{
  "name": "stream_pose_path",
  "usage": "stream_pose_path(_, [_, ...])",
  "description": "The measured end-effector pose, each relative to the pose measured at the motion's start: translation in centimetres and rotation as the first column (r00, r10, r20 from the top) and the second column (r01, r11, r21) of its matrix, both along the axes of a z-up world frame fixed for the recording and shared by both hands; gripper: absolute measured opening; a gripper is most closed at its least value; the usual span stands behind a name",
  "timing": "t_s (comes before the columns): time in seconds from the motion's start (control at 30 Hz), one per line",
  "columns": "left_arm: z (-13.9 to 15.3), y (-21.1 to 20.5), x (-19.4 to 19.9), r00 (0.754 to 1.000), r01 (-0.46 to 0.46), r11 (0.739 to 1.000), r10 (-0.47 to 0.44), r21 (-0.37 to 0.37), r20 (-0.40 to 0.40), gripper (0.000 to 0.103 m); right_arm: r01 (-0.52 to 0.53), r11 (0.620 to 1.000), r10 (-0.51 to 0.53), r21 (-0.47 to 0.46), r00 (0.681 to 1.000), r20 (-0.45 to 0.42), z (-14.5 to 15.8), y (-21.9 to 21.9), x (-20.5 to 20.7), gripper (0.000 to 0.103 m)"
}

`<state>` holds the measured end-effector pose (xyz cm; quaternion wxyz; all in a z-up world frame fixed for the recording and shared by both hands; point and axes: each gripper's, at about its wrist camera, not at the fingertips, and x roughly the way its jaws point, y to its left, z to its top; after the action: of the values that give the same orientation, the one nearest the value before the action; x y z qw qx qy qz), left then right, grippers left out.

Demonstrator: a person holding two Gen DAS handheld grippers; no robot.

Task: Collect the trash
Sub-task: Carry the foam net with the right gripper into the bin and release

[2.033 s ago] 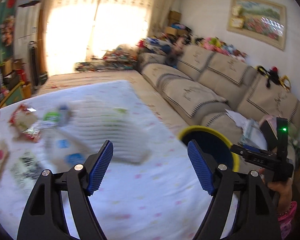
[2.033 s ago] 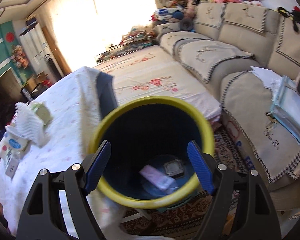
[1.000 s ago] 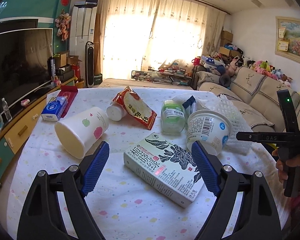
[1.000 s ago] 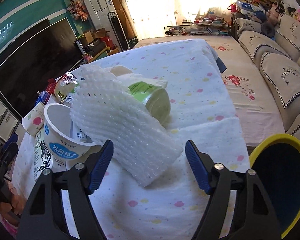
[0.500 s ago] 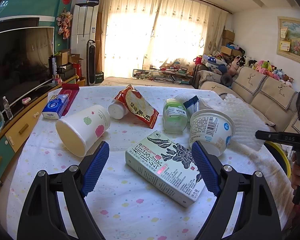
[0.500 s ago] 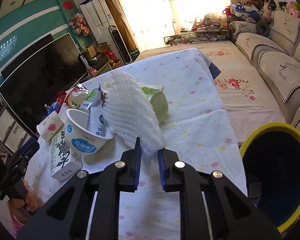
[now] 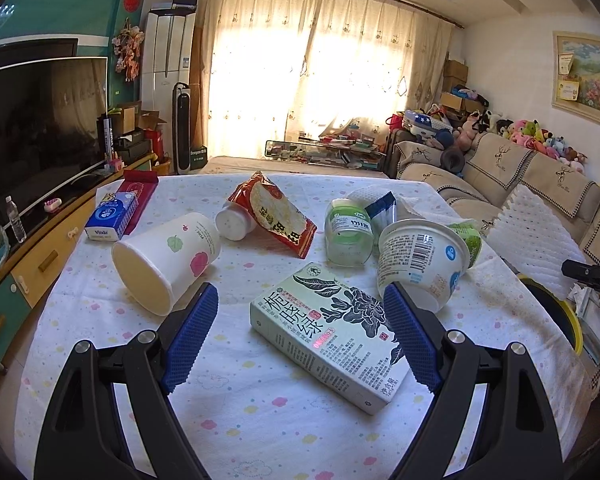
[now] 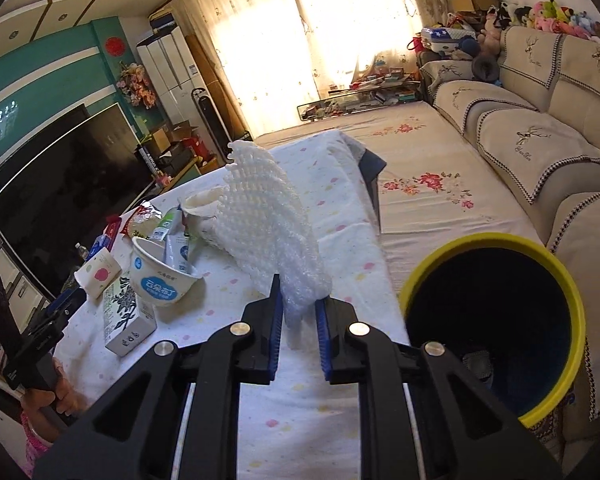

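The right gripper (image 8: 298, 320) has its jaws clenched on the lower end of a white foam fruit net with a raised, bumpy mesh texture (image 8: 272, 232). The jaws have just been closing, and the net is pinched between the blue ribbed pads. The net is soft and crumpled where it is squeezed, then fans out wide and stands up and away from the jaws, lifted off the white surface with pastel dots (image 8: 340, 236). In the left wrist view the same net (image 7: 536, 236) shows at the right edge, above the surface's edge. Just beside it, to the right of the surface, stands a round bin with a yellow rim and dark blue inside (image 8: 496, 312).

The left gripper (image 7: 300, 336) hovers with its jaws released and wide apart, nothing pressed between them. Below them lies a pale green rectangular carton printed with dark flowers (image 7: 332, 336). Near it rest a white round tub with a barcode, tipped on its side (image 7: 420, 260), a white paper cup with leaf and apple prints, also on its side (image 7: 168, 260), a red snack wrapper (image 7: 276, 212) and a green-capped clear jar (image 7: 348, 232).
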<state>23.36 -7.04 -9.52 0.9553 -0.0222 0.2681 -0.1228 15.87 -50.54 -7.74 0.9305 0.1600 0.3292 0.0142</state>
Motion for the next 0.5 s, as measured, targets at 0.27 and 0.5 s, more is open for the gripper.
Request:
stream_pose_path(0.27, [0.0, 0.0, 0.0, 1.0, 0.0, 1.0, 0.0, 0.0, -0.001, 0.084, 0.161, 0.986, -0.163, -0.035, 0.985, -0.064, -2.0, -5.6, -2.5, 0.015])
stream_pose_path(0.5, [-0.1, 0.0, 0.0, 1.0, 0.001, 1.0, -0.001, 0.003, -0.001, 0.084, 0.274, 0.958, -0.282, -0.079, 0.952, -0.122, -4.0, -9.4, -4.8, 0.015])
